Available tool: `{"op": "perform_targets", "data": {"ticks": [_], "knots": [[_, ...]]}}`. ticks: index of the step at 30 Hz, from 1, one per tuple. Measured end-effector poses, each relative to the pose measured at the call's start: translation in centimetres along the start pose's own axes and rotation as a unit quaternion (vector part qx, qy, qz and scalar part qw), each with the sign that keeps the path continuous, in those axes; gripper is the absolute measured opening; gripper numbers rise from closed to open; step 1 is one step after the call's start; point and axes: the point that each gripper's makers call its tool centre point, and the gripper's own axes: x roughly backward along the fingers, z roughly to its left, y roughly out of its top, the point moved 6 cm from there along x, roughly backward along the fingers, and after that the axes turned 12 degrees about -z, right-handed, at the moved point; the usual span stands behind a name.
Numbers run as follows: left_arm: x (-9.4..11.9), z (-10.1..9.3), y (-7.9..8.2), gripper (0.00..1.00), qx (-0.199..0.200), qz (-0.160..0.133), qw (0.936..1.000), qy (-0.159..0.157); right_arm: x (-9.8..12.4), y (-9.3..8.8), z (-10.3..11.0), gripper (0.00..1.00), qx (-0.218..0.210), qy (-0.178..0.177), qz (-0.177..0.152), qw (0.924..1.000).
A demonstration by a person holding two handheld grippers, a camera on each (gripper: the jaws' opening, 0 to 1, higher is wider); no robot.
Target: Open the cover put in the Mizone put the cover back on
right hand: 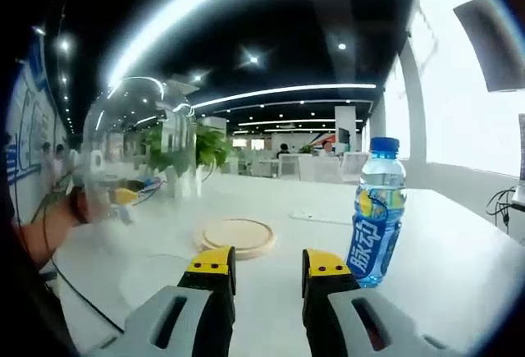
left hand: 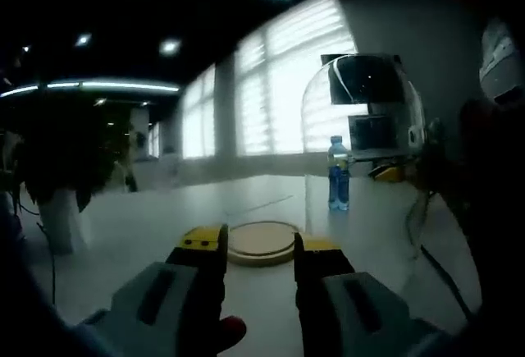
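In the left gripper view the left tool (left hand: 259, 246) rises from 6 o'clock, its yellow-tipped jaws spread apart with nothing between them; just beyond the tips a round wooden base (left hand: 262, 242) lies flat on the white worktop (left hand: 148, 226); farther off toward 2 o'clock the Mizone bottle (left hand: 339, 174) stands upright with its blue cap on; above and behind it a clear dome cover (left hand: 361, 102) is lifted off the worktop, gripped at its right edge by the other tool, which a person's dark-sleeved arm carries in from 3 o'clock; a potted plant (left hand: 57, 168) stands at 9 o'clock and bright blinds fill the far wall.

In the right gripper view the right tool (right hand: 267, 263) also stands released, jaws parted and bare; the Mizone bottle (right hand: 376, 213) is near the right jaw at 3 o'clock, upright on the worktop (right hand: 443, 258); the wooden base (right hand: 236, 236) lies just ahead of the tips; at 9 o'clock the dome cover (right hand: 139, 144) is held aloft by a person's hand (right hand: 61, 217); green plants and office desks lie far behind.
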Motion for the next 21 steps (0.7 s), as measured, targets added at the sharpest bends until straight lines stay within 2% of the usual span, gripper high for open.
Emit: {"op": "perform_targets", "data": {"ticks": [4, 7, 9, 10, 11, 12, 16, 20, 21], "knots": [[-0.6, 0.2, 0.3, 0.24, -0.008, 0.002, 0.9999, -0.007, -0.1, -0.1, 0.0, 0.25, -0.004, -0.002, 0.002, 1.0000], [-0.7, 0.2, -0.1, 0.25, 0.004, -0.003, 1.0000, -0.007, -0.1, -0.1, -0.1, 0.25, -0.004, -0.001, 0.003, 1.0000], [-0.5, 0.2, -0.2, 0.25, 0.022, -0.029, 0.9993, -0.006, -0.1, -0.1, -0.4, 0.25, -0.012, -0.009, 0.004, 0.9999], [-0.3, 0.3, -0.2, 0.25, 0.044, -0.044, 0.9981, -0.003, 0.0, 0.0, -0.6, 0.25, -0.016, -0.012, 0.002, 0.9998], [-0.2, 0.5, -0.2, 0.25, 0.049, -0.026, 0.9984, 0.002, 0.0, 0.1, -0.8, 0.25, -0.022, -0.016, -0.001, 0.9996], [-0.2, 0.6, 0.1, 0.25, 0.024, -0.042, 0.9988, -0.002, 0.0, 0.2, -1.0, 0.25, -0.026, -0.020, -0.002, 0.9995], [0.1, 0.5, -0.2, 0.25, 0.041, -0.037, 0.9985, 0.003, 0.0, 0.7, -1.5, 0.26, -0.026, -0.029, -0.008, 0.9992], [0.2, 0.2, -1.6, 0.25, 0.015, 0.002, 0.9999, 0.000, -0.3, 1.4, -2.3, 0.26, -0.018, -0.041, -0.012, 0.9989], [0.1, 0.1, -1.6, 0.25, 0.016, 0.001, 0.9999, -0.001, -0.3, 1.5, -2.4, 0.26, -0.018, -0.044, -0.011, 0.9988]]}}
